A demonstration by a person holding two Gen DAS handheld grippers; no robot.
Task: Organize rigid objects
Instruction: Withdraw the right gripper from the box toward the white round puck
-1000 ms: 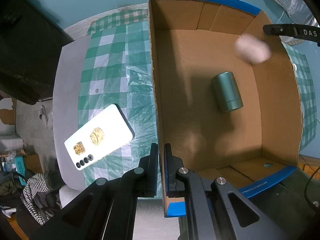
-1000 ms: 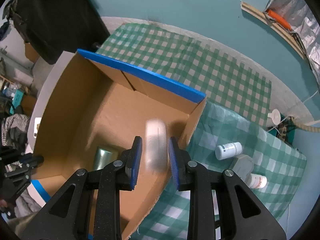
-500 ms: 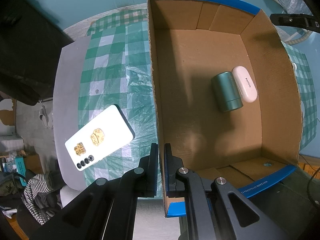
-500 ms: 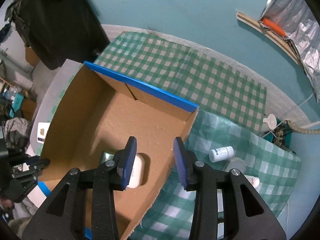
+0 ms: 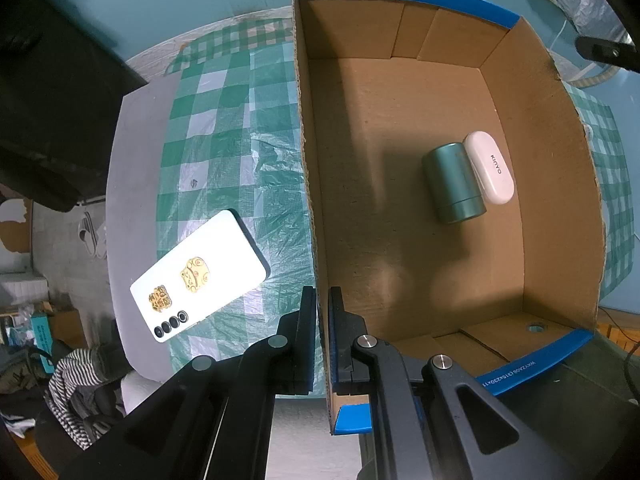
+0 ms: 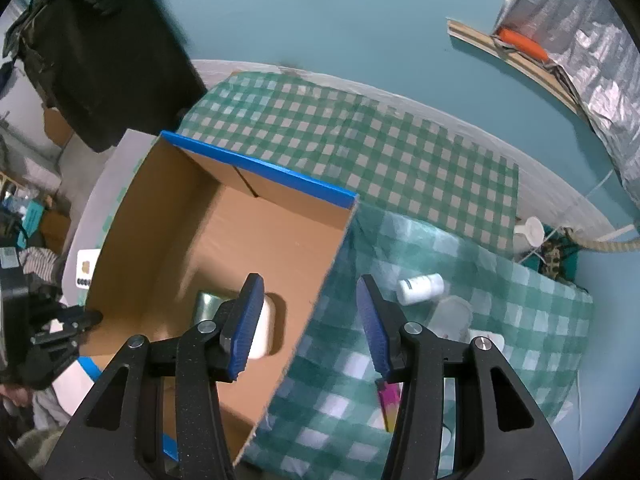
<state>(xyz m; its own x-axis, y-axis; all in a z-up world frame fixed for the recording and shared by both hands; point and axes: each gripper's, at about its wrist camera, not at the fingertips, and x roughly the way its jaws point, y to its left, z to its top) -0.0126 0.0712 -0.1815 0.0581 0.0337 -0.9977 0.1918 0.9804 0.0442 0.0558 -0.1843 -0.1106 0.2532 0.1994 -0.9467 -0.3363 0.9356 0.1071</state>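
Left claw: clenched on the near wall of the cardboard box.
Right claw: released, jaws just opened wider, nothing held between them; it is held above the box's right wall.
White case: laid on the box floor, touching the green cylinder.
Phone: face down on the checked surface, left of the box.
White bottle: on its side, outside the box.
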